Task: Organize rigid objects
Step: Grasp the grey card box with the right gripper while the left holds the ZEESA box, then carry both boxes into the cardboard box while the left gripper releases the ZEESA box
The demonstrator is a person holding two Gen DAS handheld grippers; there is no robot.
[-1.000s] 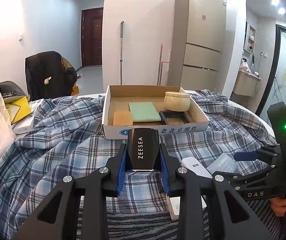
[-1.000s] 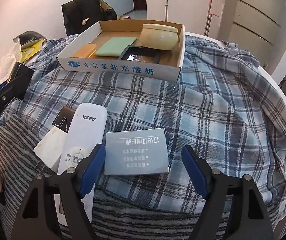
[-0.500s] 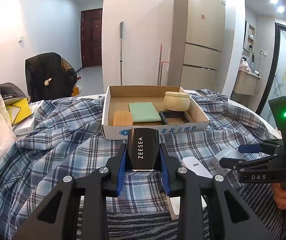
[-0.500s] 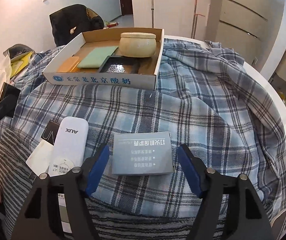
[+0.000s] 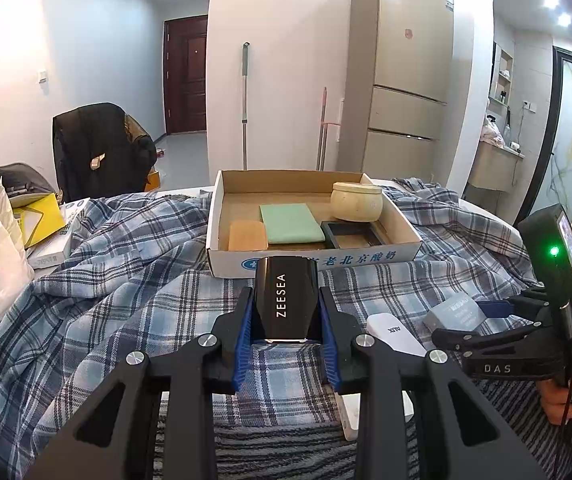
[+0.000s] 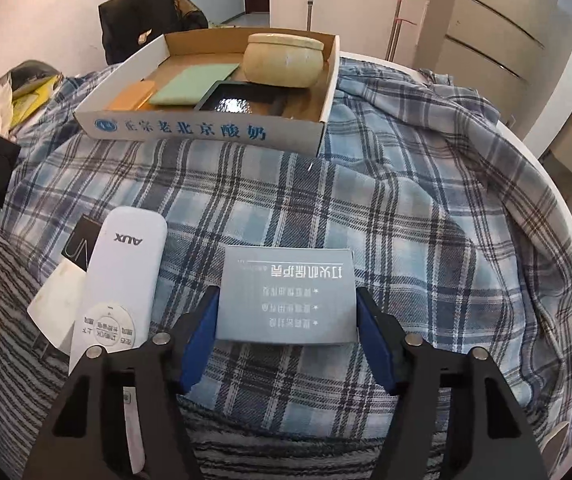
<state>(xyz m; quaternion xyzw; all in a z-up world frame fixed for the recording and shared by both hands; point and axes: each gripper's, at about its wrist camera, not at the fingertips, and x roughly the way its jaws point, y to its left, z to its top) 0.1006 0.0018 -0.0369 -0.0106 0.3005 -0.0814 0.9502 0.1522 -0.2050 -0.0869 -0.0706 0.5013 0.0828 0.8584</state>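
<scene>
Blue rubber pads line both tools. The left tool [image 5: 287, 330] points gently downward and is clamped tight on one glossy black box lettered ZEESEA [image 5: 286, 300], held above the blue plaid cloth [image 6: 406, 208] in front of the shallow cardboard tray [image 5: 221, 256]. The right tool [image 6: 286, 334] tilts steeply down, a hand [image 5: 562, 396] gripping its handle; its jaws have just been closing and now flank one flat grey-blue box with white print [image 6: 288, 300], pads right at its side edges, though whether they press on it I cannot tell. Just left of that box lies one white AUX remote [image 6: 121, 280]. The tray holds four things: one cream round lidded jar [image 6: 282, 60], one green flat pad [image 6: 193, 83], one orange block [image 6: 131, 96] and one black square dish [image 6: 233, 98].
</scene>
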